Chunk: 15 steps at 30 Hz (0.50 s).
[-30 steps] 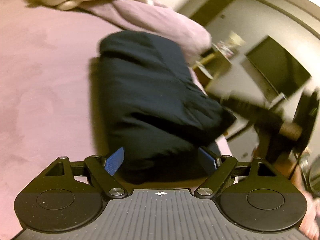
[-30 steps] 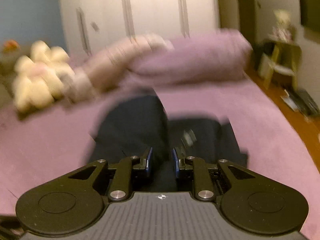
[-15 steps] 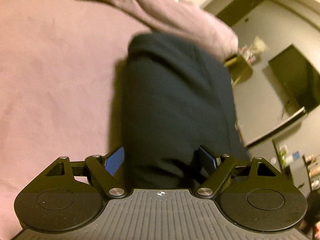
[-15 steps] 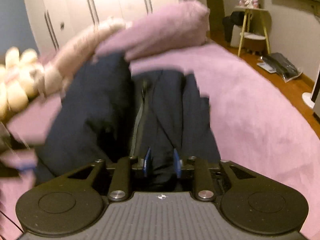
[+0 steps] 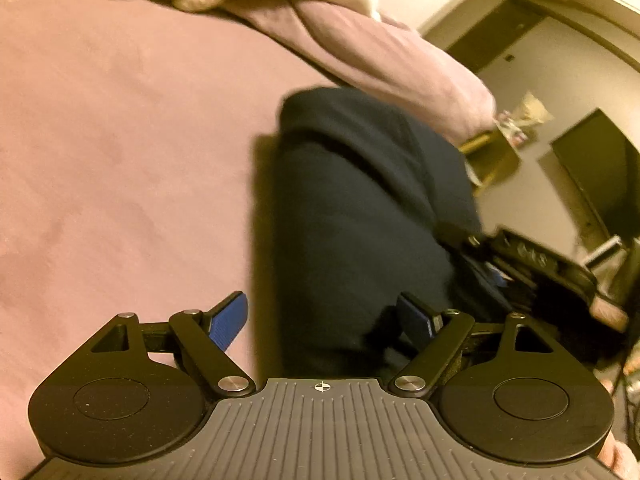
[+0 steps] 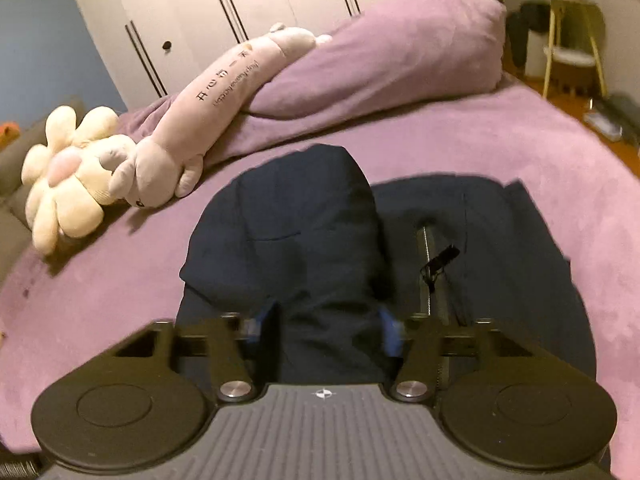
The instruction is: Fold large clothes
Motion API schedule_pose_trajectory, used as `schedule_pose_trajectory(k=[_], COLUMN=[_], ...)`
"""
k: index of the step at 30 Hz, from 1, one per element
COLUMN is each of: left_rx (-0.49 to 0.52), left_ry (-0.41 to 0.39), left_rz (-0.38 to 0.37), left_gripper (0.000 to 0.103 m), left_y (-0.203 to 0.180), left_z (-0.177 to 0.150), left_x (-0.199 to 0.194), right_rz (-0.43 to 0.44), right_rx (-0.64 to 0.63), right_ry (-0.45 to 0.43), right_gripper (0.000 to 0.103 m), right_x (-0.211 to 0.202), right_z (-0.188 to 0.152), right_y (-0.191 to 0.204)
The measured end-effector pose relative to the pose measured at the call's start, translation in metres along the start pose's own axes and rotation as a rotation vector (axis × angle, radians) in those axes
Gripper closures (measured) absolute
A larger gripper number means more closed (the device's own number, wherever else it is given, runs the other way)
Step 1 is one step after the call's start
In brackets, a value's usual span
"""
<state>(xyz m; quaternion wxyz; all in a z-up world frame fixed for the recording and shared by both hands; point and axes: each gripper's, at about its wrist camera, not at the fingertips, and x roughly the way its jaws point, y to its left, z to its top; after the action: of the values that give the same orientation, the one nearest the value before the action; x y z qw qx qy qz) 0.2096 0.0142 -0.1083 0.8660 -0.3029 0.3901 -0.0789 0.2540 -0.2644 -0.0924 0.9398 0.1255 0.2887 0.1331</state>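
Lying mid-frame on the purple bedspread (image 6: 520, 128), the dark jacket (image 6: 304, 248) sits between the opening right gripper (image 6: 326, 326), while the left gripper (image 5: 324, 316) gapes wide, gripping nothing.

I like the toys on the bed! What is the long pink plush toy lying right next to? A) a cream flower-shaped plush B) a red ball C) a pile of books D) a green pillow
A: in the right wrist view the long pink plush toy lies with its end against the cream flower-shaped plush on the purple bed.
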Motion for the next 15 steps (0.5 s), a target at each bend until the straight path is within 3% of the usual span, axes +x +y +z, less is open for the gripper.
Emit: schedule_pose_trajectory(k=[2,5,9,11,15], left_rx=[-0.031,-0.052,0.006,0.002,-0.055], left_ry=[0.0,-0.006,-0.05,-0.073,-0.132], left_rz=[0.026,0.05,0.084,0.114,0.145], left_gripper=[0.017,0.017,0.017,0.017,0.017], left_y=[0.003,-0.003,-0.026,-0.033,-0.032], left_z=[0.007,0.013,0.016,0.017,0.015], left_x=[0.006,0.017,0.031,0.041,0.055], right_rz=[-0.06,-0.145,-0.221,-0.2,-0.144], right_rx=[-0.058,-0.064,0.017,0.008,0.088], right_ry=[-0.04,-0.076,-0.102,-0.146,-0.14], right_gripper=[0.077,0.078,0.075,0.072,0.062], right_x=[-0.005,-0.012,-0.006,-0.006,-0.021], right_z=[-0.008,-0.022,-0.046,-0.057,-0.042], right_y=[0.007,0.001,-0.036,-0.048,-0.056])
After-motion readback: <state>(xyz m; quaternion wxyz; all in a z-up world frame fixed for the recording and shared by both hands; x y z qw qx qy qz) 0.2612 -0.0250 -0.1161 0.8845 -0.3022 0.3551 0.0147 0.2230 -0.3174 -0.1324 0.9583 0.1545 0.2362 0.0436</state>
